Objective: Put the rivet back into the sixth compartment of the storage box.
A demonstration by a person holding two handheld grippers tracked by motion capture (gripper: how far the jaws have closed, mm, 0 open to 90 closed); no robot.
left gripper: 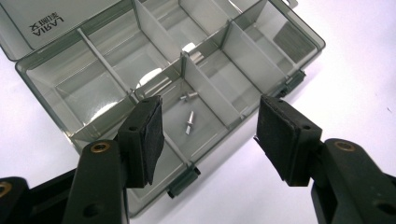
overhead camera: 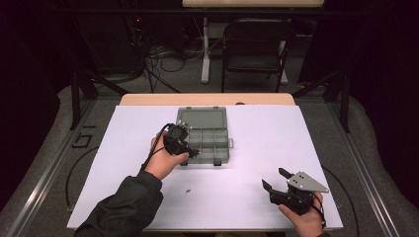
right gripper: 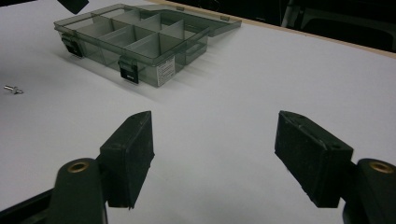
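A clear grey compartment box (overhead camera: 217,132) lies open on the white table (overhead camera: 276,133), its lid folded back. My left gripper (overhead camera: 191,151) hovers over the box's front-left part with its jaws open and nothing between them. In the left gripper view the left gripper (left gripper: 210,121) looks down into a compartment of the box (left gripper: 205,91) where two small metal screws (left gripper: 189,123) lie. A third small screw (overhead camera: 188,189) lies loose on the table in front of the box. My right gripper (overhead camera: 274,177) rests open and empty near the table's front right, facing the box (right gripper: 159,72) and the loose screw (right gripper: 13,88).
A black folding chair (overhead camera: 254,49) and a white table leg (overhead camera: 205,49) stand beyond the table's far edge, with cables on the floor. Wide white table surface (right gripper: 243,84) lies between the box and my right gripper.
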